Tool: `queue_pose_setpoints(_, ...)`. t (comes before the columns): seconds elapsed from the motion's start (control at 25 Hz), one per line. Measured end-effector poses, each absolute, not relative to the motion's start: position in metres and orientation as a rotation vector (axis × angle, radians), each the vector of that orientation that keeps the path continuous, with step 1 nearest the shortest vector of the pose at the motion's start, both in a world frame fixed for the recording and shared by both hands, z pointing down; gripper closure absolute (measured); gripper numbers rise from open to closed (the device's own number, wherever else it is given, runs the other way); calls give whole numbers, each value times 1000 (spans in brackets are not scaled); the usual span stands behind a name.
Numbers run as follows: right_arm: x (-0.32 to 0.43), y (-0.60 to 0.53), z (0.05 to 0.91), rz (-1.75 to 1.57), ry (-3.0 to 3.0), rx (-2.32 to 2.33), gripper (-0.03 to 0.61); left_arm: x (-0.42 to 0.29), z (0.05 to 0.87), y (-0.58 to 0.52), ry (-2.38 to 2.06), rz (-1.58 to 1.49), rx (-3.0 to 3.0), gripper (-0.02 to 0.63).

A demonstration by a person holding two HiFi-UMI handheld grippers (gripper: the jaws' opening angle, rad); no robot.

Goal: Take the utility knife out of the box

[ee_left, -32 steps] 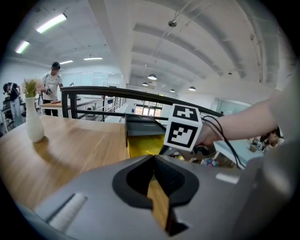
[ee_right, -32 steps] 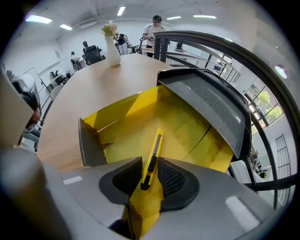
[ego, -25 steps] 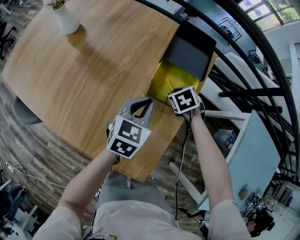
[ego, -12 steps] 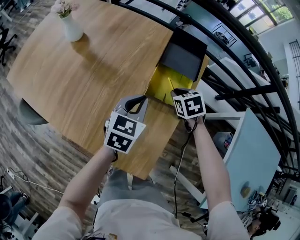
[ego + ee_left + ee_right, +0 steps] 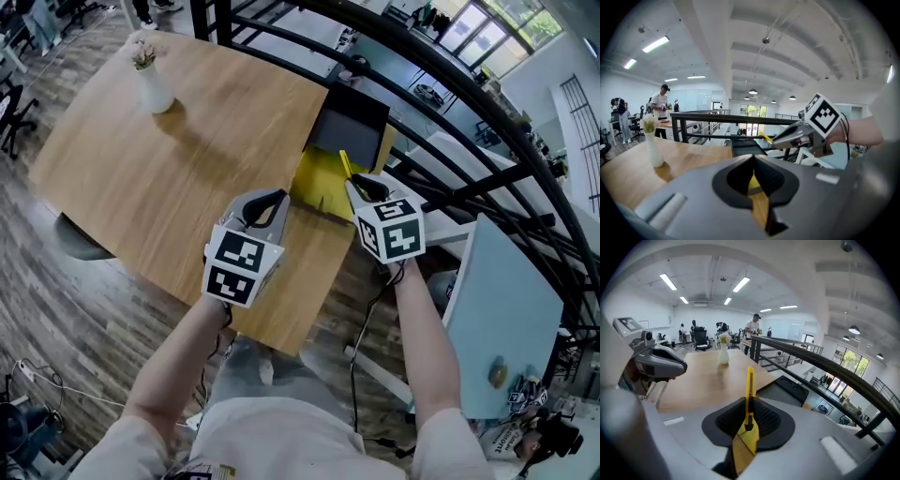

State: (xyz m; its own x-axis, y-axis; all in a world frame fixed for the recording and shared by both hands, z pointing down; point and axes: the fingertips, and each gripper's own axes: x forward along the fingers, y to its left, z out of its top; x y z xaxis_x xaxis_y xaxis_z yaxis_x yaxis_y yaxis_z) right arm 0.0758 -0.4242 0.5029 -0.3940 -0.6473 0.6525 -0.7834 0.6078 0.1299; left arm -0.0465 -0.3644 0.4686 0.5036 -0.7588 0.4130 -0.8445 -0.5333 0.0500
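The yellow utility knife (image 5: 346, 165) is clamped in my right gripper (image 5: 357, 186), which is shut on it and holds it in the air above the open yellow box (image 5: 317, 184) at the table's right edge. In the right gripper view the knife (image 5: 749, 385) sticks straight up out of the pads. The box's black lid (image 5: 349, 129) stands open behind. My left gripper (image 5: 282, 196) hovers over the table just left of the box, jaws shut with nothing in them. From the left gripper view I see the right gripper (image 5: 790, 135) and the knife's yellow tip (image 5: 765, 137).
A white vase (image 5: 155, 91) with flowers stands at the far left of the wooden table (image 5: 178, 169). A black railing (image 5: 441, 103) runs behind the box. People stand at desks far off in the room.
My right gripper has risen from the yellow box with the knife in it. The left gripper has also lifted away from the table.
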Motion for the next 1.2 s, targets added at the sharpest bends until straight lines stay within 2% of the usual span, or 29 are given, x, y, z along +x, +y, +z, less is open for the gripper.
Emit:
queue_pose_setpoints(0.64,87,-336,301,95,-2505,1343,525,-44,314,-308,-1396,281,2692,611)
queue_pose_setpoints(0.96,97,-290,235,58,-2669,1422,525,-33,232,-269,-1408,157,2860,611)
queue_pose_setpoints(1.2,106,-254,215,6,-2702,1480,524,-25,214,-244,-1455,193,2929,611)
